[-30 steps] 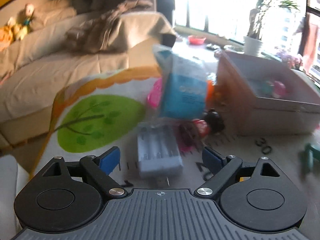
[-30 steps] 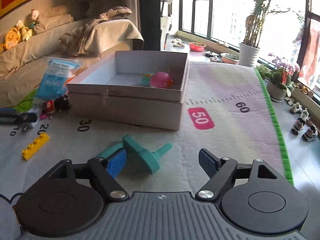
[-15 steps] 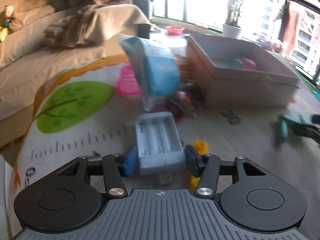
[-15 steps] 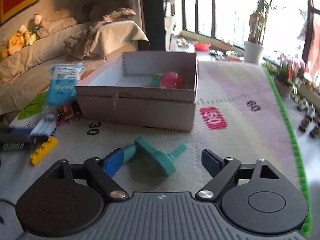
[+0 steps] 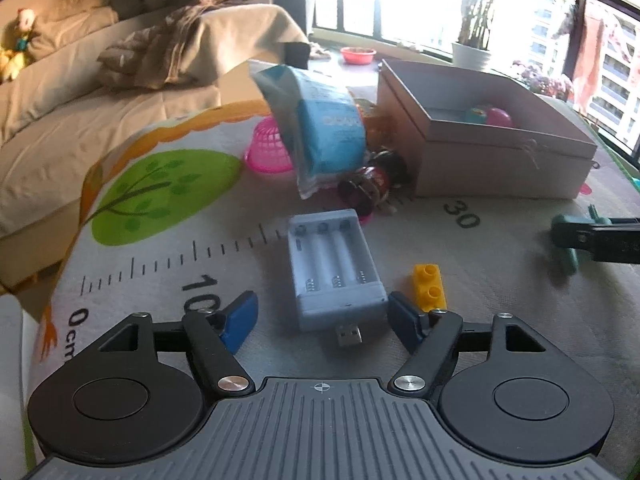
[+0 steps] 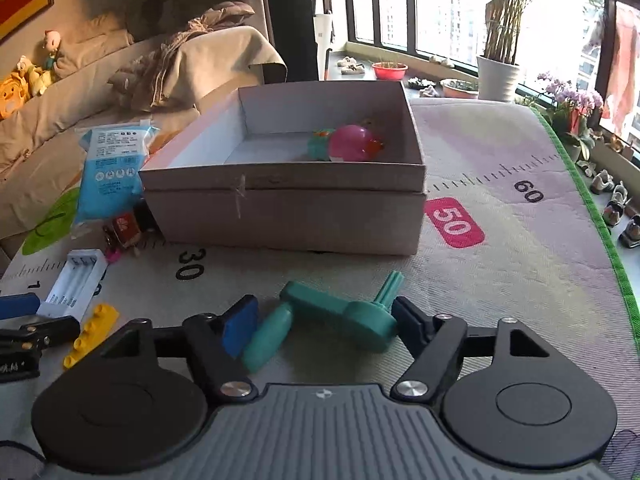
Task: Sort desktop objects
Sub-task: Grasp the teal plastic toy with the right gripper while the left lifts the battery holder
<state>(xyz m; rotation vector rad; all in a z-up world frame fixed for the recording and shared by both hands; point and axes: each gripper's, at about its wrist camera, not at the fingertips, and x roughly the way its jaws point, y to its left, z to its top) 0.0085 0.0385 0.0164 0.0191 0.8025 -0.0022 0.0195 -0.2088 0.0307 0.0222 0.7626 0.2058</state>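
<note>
Straddling objects, both tools gaped.
Left tool point(image 5: 322, 314) spread around the charger point(image 5: 334, 268), touching neither side; right tool point(image 6: 320, 320) spread around the teal toy point(image 6: 332, 314) on the mat point(image 6: 500, 280), before the box point(image 6: 280, 200).

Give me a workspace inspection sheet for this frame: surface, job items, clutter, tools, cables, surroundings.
Surface: printed ruler mat, flat.
Job's things: grey battery charger, yellow brick, teal toy loose on mat; cardboard box holds a pink toy.
Clutter: blue packet, pink basket, small red-black item beside box.
Grippers: left tool open, straddling charger; right tool open around teal toy.
Cables: nothing seen.
Surroundings: sofa, potted plant, windows.
</note>
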